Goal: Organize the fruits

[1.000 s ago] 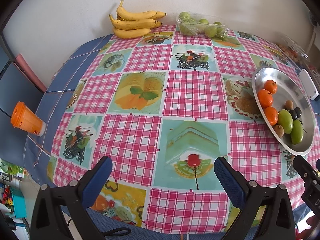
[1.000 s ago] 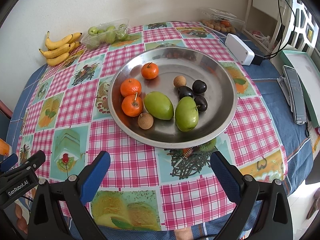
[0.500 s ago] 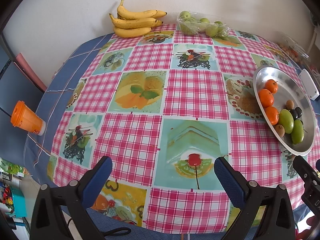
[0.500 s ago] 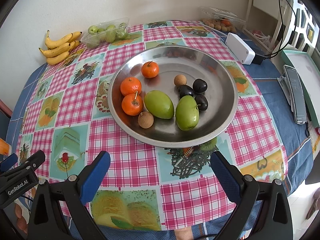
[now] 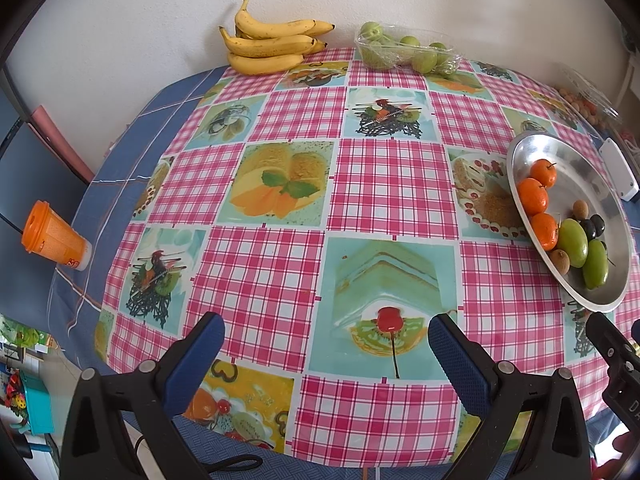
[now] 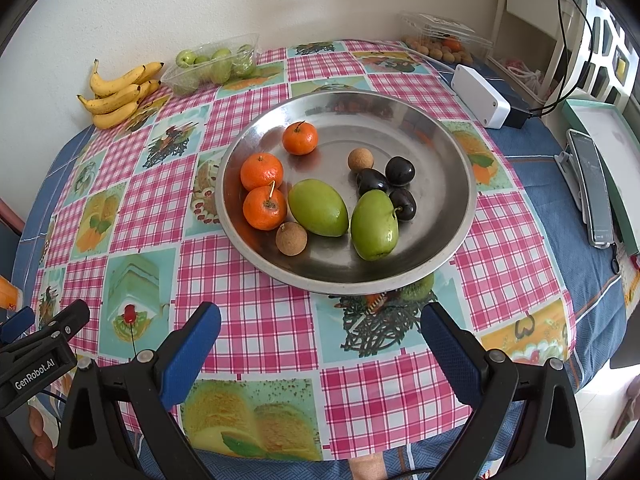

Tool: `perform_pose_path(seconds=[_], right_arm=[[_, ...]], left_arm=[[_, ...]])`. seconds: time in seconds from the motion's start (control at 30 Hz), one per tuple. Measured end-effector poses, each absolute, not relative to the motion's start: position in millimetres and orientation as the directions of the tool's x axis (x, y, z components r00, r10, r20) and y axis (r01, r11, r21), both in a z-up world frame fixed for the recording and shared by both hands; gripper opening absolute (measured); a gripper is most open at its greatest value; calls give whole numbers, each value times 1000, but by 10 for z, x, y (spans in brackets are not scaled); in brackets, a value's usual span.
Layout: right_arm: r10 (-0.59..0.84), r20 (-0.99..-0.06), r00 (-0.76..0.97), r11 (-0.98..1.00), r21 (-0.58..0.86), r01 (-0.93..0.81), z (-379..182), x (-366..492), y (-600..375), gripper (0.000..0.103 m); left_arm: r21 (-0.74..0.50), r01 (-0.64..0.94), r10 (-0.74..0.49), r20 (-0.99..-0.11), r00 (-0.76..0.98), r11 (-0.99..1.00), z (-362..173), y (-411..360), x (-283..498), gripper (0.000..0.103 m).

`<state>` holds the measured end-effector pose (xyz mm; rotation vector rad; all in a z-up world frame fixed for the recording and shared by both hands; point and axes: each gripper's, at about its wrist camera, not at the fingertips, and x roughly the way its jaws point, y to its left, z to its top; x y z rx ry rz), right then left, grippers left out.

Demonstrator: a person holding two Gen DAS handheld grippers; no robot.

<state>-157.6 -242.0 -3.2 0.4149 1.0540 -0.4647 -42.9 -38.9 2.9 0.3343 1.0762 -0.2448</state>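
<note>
Right wrist view: your right tool [image 6: 320,340] gapes, empty; tray [image 6: 460,216] of fruit just ahead.
Left tool [image 5: 326,346]: yours, also spread, empty; cherry [image 5: 389,319] between its fingers' line.
Bananas [image 5: 272,46]: far table [image 5: 392,176] edge.

Three oranges [image 6: 272,186], two green mangoes [image 6: 318,208], dark plums [image 6: 386,184] and two small brown fruits [image 6: 291,239] lie together in a round steel dish [image 6: 448,168] on the checked worktop [image 6: 248,320].

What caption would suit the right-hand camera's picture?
Open right gripper faces a metal plate of oranges, green fruits and dark plums.
</note>
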Motion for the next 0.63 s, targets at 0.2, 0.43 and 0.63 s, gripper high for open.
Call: perform_pose_path(seconds=[0.2, 0.43, 0.63], right_arm=[[-165, -895, 415, 829, 103, 550, -33, -1578, -2415, 100], [-164, -895, 414, 829, 103, 550, -30, -1575, -2416, 100], [-162, -897, 412, 830, 102, 549, -31, -1573, -2419, 100]], left_arm=[[146, 355, -33, -891, 452, 923, 23, -387, -424, 103], [126, 355, -53, -890, 453, 926, 48, -379, -445, 103], [118, 356, -58, -893, 447, 927, 50, -402, -435, 103]])
